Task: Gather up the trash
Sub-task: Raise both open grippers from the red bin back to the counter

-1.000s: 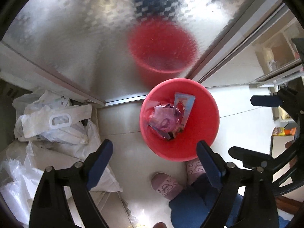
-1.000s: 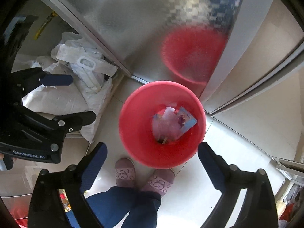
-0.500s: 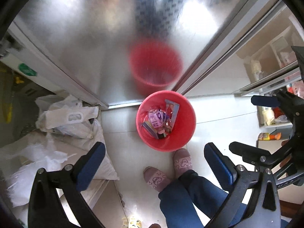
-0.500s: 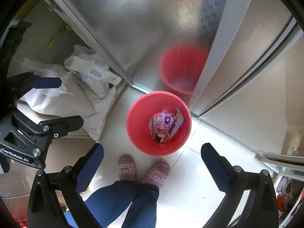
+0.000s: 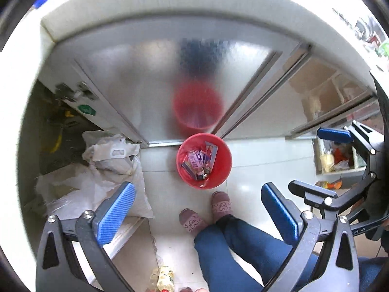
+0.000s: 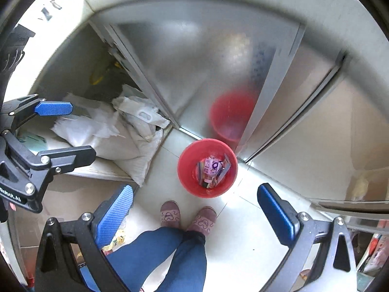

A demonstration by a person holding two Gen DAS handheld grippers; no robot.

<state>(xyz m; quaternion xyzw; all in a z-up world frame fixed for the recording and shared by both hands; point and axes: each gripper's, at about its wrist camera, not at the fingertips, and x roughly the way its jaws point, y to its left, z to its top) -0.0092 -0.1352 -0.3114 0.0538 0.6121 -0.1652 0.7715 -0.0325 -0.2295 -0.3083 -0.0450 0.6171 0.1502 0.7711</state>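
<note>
A red bin [image 5: 220,168] stands on the white tiled floor against a metal cabinet door, far below both grippers. It holds trash [image 5: 197,161]: a pink wrapper, a purple packet and other bits. It also shows in the right wrist view [image 6: 189,177] with the trash [image 6: 213,168] inside. My left gripper [image 5: 198,210] is open and empty, high above the floor. My right gripper [image 6: 194,213] is open and empty, also high above. The right gripper shows at the right edge of the left wrist view [image 5: 325,160]. The left gripper shows at the left edge of the right wrist view [image 6: 63,131].
White plastic bags [image 5: 107,170] are piled left of the bin. The shiny metal door [image 5: 184,77] reflects the bin. The person's feet in pink slippers [image 5: 206,209] and blue trousers stand just before the bin. A white counter edge [image 5: 170,2] runs above. Shelves with items [image 5: 338,155] are at right.
Both grippers have risen well away from the bin, which now looks much smaller. The counter edge has come into view. Both stay open and empty.
</note>
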